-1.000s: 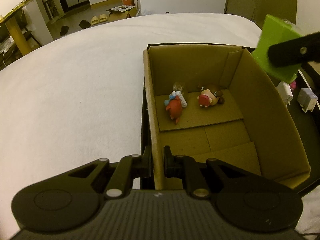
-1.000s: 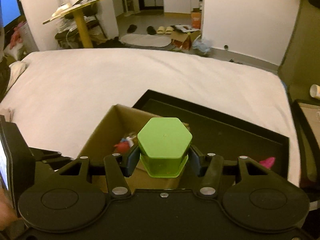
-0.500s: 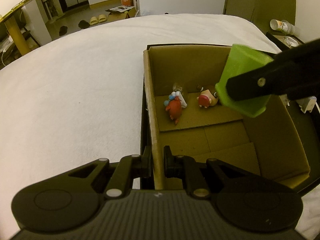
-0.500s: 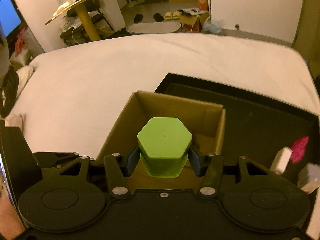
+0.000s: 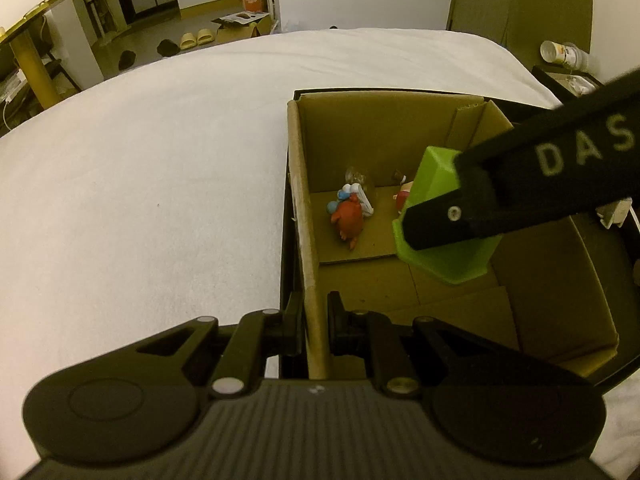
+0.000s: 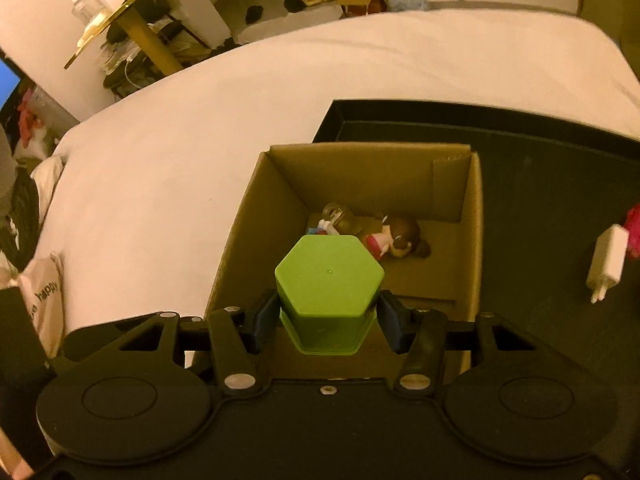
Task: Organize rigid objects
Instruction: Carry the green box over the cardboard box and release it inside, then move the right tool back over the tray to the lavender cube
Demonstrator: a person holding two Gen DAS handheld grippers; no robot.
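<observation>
Black hand-held gripper (image 6: 328,316), blue pads (image 6: 266,320)

A cardboard box (image 6: 472,216) is sitting in a tray (image 6: 532,152) that is lying on a bed (image 5: 160,168). Two figurines (image 5: 348,220) (image 6: 394,238) are lying side by side at the box's far end, with a hexagonal container (image 6: 328,276) hanging above the box interior, nearer than they are. A charger plug (image 6: 608,260) is lying in the tray to the right of the box.

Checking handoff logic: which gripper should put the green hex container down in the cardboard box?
Right. The right gripper is shut on the green hex container, held over the cardboard box. The left gripper is clamped on the box's near wall.
</observation>
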